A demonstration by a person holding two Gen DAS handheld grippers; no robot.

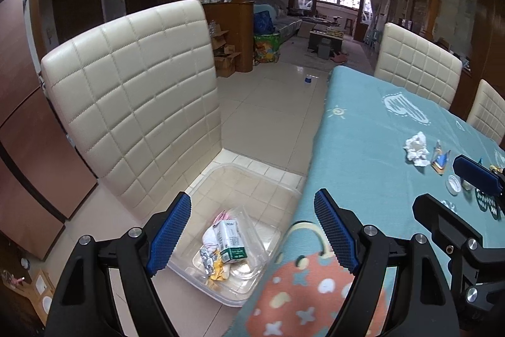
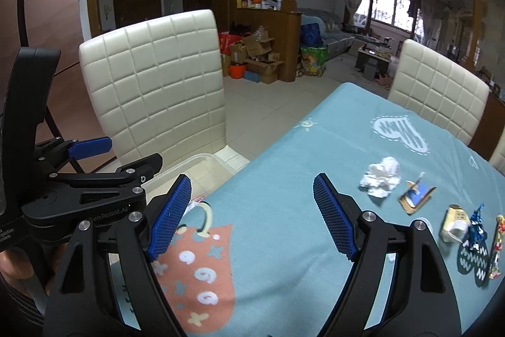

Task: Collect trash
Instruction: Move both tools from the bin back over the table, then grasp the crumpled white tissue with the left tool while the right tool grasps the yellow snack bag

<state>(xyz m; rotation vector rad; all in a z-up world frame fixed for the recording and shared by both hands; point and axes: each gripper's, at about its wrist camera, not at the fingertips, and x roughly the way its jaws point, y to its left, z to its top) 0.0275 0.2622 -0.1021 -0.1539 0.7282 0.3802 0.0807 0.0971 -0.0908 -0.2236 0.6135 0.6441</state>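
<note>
The left gripper (image 1: 252, 234) tips down over the table's side edge, and its two blue fingers (image 1: 170, 234) are wide apart with nothing between them. Right under it, a clear plastic bin (image 1: 284, 195) sits on the seat of a cream chair (image 1: 132, 90), pushed up close to the table edge. Inside the bin lie a small green and white carton (image 1: 232, 242), crumpled wrappers and a see-through plastic tray. The right gripper (image 2: 252, 217) tips down over the blue tablecloth (image 2: 284, 153), and its fingers are wide apart and hold nothing too. Just past its right finger there is more trash on the cloth: a crumpled white tissue (image 2: 382, 176), a torn blue and brown wrapper (image 2: 416, 195), a squashed yellow box (image 2: 456, 226) and shiny candy wrappers (image 2: 476, 231) near the right edge. The cloth in the middle is bare. Two more cream chairs stand at the far side of the table, and beyond them is open tiled floor.
</note>
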